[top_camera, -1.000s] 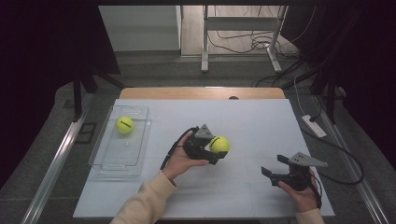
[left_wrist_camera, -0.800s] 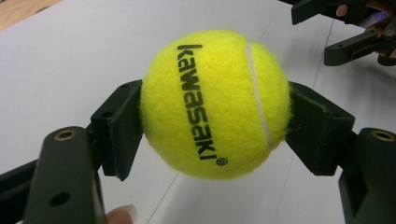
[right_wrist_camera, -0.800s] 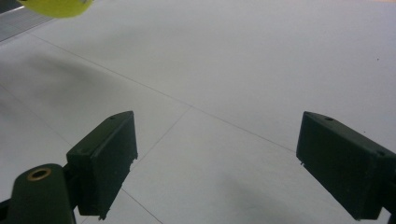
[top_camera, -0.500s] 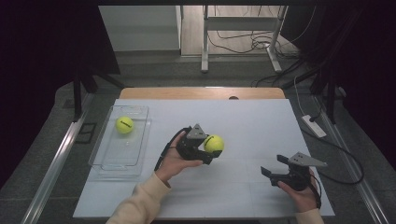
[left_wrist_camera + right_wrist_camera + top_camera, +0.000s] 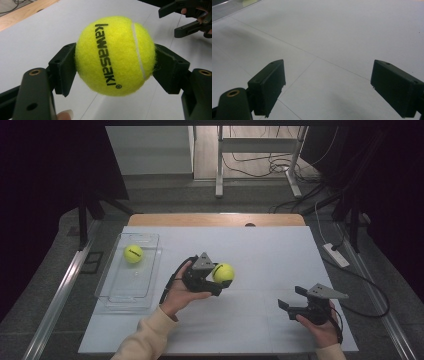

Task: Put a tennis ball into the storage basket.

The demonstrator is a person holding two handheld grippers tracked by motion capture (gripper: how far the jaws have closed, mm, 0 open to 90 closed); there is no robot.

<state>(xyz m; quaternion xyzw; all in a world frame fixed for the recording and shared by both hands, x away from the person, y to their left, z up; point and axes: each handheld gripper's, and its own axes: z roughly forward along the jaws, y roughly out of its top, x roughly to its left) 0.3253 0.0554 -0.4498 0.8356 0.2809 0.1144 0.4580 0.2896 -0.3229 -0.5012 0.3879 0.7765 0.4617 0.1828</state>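
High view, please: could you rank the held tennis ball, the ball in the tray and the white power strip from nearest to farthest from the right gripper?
1. White power strip, just beyond the right gripper, off the table's right edge.
2. Held tennis ball, mid-table in the left gripper.
3. Ball in the tray, far left.

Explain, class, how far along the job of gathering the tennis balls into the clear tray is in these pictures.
Done: one tennis ball already lies in the clear tray. In hand: the left gripper is clamped on a second tennis ball, held above the white table. Left: carrying it to the tray and releasing it. The right gripper rests open and empty.
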